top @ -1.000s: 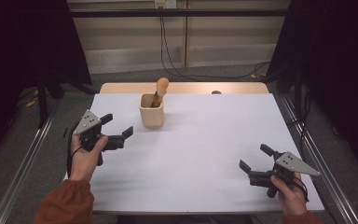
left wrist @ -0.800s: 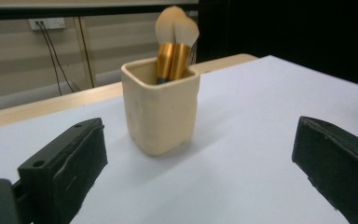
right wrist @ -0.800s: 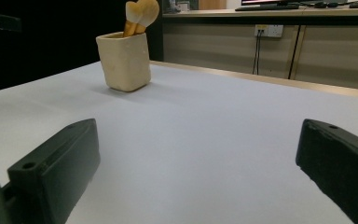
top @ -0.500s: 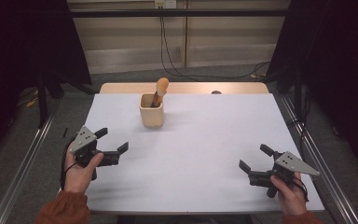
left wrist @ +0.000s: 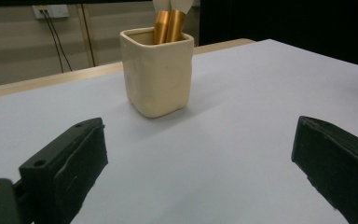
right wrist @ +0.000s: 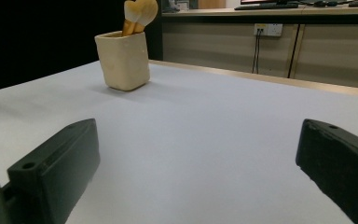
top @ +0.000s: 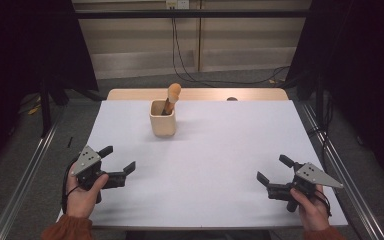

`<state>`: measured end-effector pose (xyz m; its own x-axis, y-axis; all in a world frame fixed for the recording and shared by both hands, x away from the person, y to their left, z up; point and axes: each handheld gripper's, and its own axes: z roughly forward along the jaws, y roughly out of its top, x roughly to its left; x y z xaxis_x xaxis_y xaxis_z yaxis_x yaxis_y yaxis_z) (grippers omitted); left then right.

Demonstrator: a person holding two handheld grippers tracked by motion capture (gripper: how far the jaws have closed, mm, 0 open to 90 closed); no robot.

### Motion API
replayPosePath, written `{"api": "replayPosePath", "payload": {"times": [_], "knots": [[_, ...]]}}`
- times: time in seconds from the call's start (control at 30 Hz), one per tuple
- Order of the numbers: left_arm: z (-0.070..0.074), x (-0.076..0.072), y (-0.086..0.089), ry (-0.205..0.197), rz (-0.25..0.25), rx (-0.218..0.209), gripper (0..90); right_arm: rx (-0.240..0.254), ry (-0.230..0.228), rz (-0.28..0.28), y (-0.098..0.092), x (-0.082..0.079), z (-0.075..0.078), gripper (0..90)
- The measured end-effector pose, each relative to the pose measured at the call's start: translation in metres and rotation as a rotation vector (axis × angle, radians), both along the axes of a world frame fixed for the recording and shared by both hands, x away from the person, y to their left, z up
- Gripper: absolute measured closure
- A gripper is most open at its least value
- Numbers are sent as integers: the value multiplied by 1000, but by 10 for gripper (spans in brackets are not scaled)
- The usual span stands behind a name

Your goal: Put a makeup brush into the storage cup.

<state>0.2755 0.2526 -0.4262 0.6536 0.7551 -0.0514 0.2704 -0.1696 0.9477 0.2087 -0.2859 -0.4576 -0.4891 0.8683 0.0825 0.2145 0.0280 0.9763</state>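
A cream square cup stands upright on the white table, left of centre toward the far edge. Two gold-handled utensils lean inside it, their pale heads above the rim. The cup sits ahead of my left gripper, which is open and empty near the front left corner. My right gripper is open and empty near the front right corner, with the cup far off to its left.
A wooden strip runs along the table's far edge. Metal rails flank both sides of the table. Cables hang down the back wall, and dark curtains stand at left and right.
My left gripper has drawn back toward the front left corner and away from the cup. The right gripper has stayed where it was.
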Motion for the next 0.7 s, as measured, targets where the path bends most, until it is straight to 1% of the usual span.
{"api": "replayPosePath", "payload": {"times": [0.07, 0.17, 0.27, 0.4, 0.47, 0.57, 0.7], "knots": [[-1, -3, 1, -5, -2, 4, 32, 1, 0, 1, 0, 0, 0, 0], [-2, -8, 1, -2, -4, 3, 32, 4, -1, -2, 0, -1, 0, 0], [-4, -13, 3, 2, 16, -2, 32, -2, -3, 0, 0, -1, 0, 0], [-5, -19, 6, 3, 24, -8, 32, 2, -2, 0, 0, -1, 0, 0], [-6, -23, 7, 14, 25, -8, 32, 4, -3, 0, 0, -1, 1, 0], [-8, -28, 7, 29, 15, 9, 32, 1, -2, 1, 0, -1, 0, 0], [-10, -33, 7, 37, 3, 12, 31, 1, -5, 3, 0, -1, 1, 0]]}}
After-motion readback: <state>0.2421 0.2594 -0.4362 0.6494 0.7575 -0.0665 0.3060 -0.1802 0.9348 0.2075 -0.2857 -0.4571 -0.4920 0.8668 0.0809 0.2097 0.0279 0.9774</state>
